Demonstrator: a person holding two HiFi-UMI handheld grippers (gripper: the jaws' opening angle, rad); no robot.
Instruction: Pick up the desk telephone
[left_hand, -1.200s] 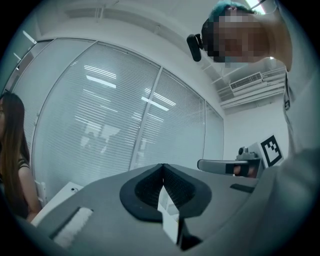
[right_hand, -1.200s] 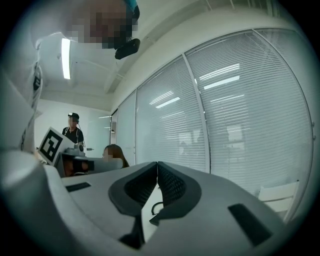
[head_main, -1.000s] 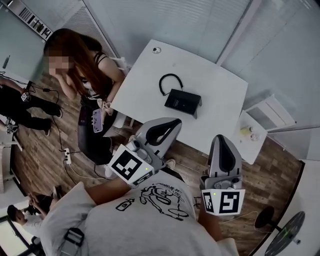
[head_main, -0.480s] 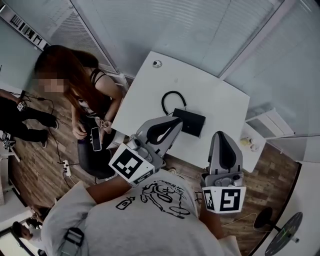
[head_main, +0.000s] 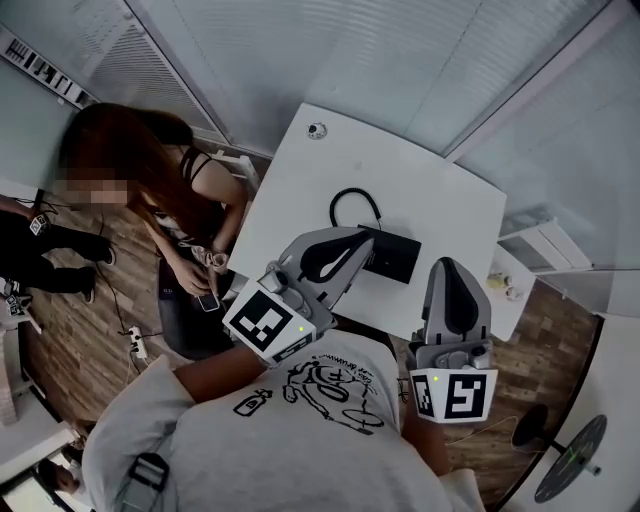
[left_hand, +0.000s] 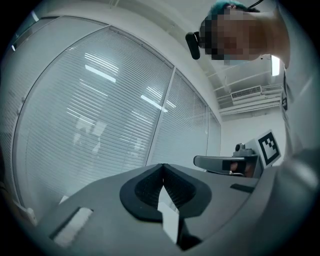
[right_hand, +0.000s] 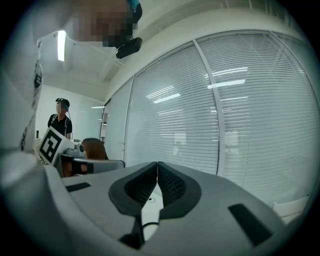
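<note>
Black desk telephone (head_main: 395, 258) lies on the white table (head_main: 300, 190), the left gripper (head_main: 352, 240) and right gripper (head_main: 452, 270) closed and empty, seemingly reaching; next, jaws should open around it.

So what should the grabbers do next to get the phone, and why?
Probably open the fingers of the left gripper. It and the right gripper are both shut with nothing between their fingers, while the desk telephone sits untouched on the white table just ahead of them. Shut fingers cannot close around it, so they likely need to spread before reaching in.
</note>
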